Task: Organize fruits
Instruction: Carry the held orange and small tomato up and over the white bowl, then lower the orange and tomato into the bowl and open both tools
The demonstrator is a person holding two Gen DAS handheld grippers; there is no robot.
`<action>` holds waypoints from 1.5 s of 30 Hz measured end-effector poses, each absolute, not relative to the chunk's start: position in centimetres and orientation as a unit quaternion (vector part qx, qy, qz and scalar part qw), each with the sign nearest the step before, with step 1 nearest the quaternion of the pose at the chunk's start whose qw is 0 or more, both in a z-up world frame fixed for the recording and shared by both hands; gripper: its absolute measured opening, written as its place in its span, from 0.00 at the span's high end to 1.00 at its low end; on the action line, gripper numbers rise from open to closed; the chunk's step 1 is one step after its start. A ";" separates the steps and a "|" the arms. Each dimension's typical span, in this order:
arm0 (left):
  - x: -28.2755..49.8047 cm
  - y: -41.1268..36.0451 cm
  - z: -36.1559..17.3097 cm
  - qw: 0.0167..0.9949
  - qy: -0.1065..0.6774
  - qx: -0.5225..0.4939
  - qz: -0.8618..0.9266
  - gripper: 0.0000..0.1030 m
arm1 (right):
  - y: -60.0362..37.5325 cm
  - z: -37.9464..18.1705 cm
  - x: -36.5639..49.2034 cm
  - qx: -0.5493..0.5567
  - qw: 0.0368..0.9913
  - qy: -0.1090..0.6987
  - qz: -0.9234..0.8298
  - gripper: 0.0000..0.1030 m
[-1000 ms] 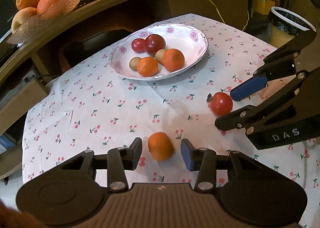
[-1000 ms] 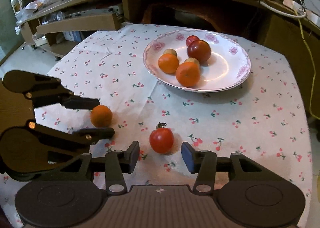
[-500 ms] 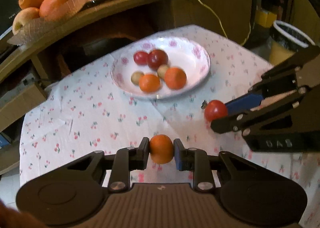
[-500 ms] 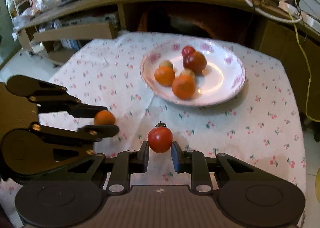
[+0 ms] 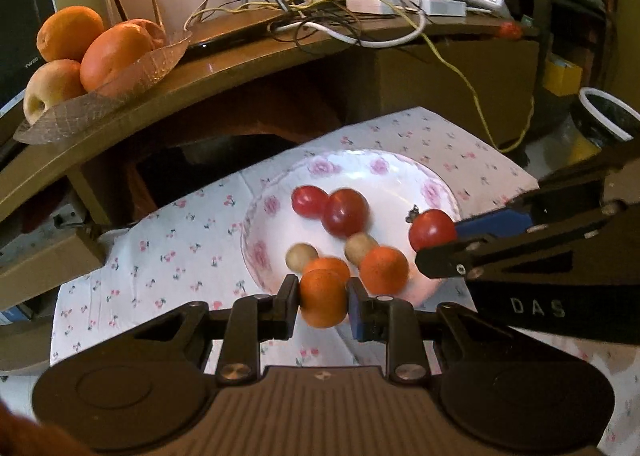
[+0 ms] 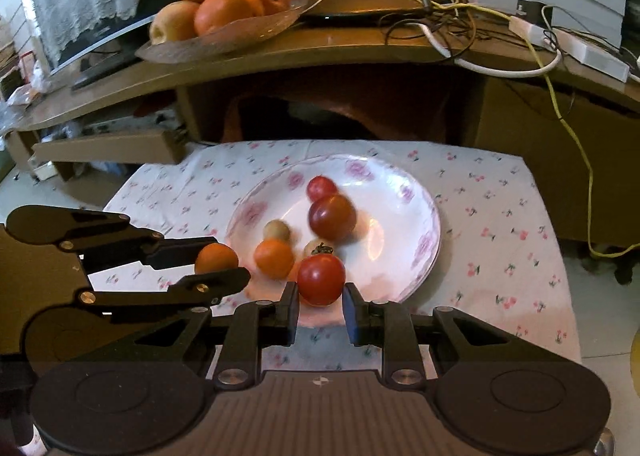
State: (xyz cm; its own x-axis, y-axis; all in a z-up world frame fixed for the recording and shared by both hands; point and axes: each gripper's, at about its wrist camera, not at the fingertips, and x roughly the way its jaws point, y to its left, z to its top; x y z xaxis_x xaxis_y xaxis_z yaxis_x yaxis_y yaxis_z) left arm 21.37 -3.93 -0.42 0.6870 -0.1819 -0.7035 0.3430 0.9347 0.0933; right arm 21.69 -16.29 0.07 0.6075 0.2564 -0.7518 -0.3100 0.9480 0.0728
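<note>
Over the plate (image 5: 434,192) my left gripper (image 5: 323,298) clamped the orange (image 5: 323,302), my right gripper (image 6: 320,298) the tomato (image 6: 321,279). I judged that either round fruit, dropped carelessly, could knock the piled fruit or roll off.

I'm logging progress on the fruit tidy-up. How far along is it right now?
Done: six fruits already lie in the flowered plate.

In hand: the left tongs are shut on a small orange, and the right tongs are shut on a stemmed tomato, both lifted near the plate's front rim.

Left: setting these two down in the plate. No other loose fruit shows on the tablecloth.
</note>
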 end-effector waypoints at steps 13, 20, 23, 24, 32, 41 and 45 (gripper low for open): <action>26.0 -4.8 -1.8 0.915 0.363 0.111 -0.136 0.69 | -17.0 -1.5 25.5 -0.030 0.895 0.424 0.133 0.76; 26.9 -5.2 -2.3 0.915 0.366 0.103 -0.133 0.69 | -17.5 -2.3 26.6 -0.022 0.896 0.427 0.125 0.73; 27.0 -5.0 -2.2 0.916 0.366 0.096 -0.132 0.69 | -17.5 -2.3 26.8 -0.021 0.896 0.424 0.128 0.73; 27.1 -5.0 -2.2 0.916 0.367 0.094 -0.133 0.69 | -17.5 -2.3 26.7 -0.021 0.897 0.423 0.129 0.73; 27.1 -4.9 -1.8 0.918 0.362 0.089 -0.131 0.61 | -18.1 -1.7 26.7 -0.007 0.904 0.411 0.120 0.69; 27.1 -4.1 -1.5 0.921 0.364 0.084 -0.112 0.48 | -18.7 -1.3 26.3 -0.007 0.907 0.408 0.109 0.68; 26.0 -3.7 -0.9 0.924 0.359 0.088 -0.099 0.41 | -18.9 -0.8 25.7 -0.006 0.909 0.404 0.103 0.68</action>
State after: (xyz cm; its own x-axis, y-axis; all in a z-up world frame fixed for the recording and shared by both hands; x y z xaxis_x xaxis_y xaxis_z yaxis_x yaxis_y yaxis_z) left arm 26.02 -3.74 -0.89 0.7225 -0.1201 -0.6809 0.2466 0.9648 0.0914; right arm 25.73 -18.87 -0.81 0.6514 0.1835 -0.7362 -0.1925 0.9785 0.0735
